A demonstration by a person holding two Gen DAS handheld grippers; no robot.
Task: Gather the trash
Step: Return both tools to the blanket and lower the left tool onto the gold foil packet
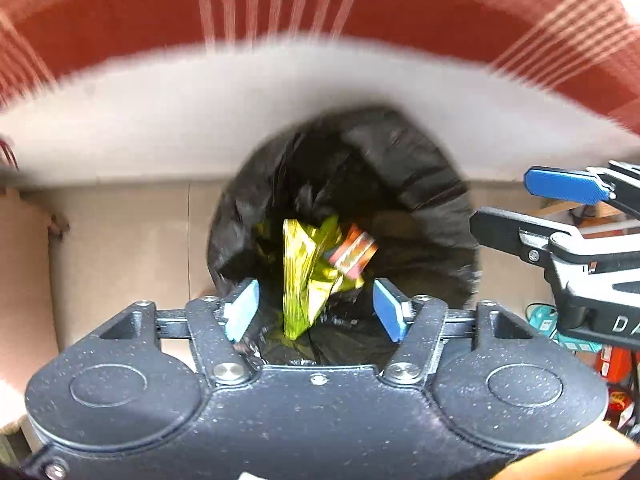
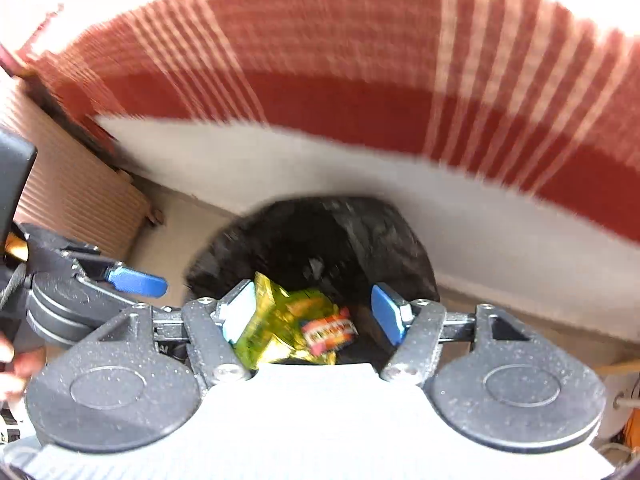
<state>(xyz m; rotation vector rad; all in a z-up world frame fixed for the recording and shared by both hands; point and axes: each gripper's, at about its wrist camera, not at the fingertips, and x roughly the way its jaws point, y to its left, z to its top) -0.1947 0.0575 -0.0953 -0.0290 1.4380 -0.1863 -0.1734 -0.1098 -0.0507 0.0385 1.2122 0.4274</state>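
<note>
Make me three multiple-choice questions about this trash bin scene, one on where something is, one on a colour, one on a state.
1. Where is the crinkled yellow-green foil wrapper?
A. On the floor
B. Inside the black bag-lined bin
C. On the striped cloth

2. What colour are the gripper pads?
A. Blue
B. Red
C. Green

3. How are the left gripper and right gripper?
A. Both open, empty
B. Both clamping wrappers
C. One shut

Answers: B, wrapper lies within the liner; A, pads show blue; A, nothing touches the spread pads.
</note>
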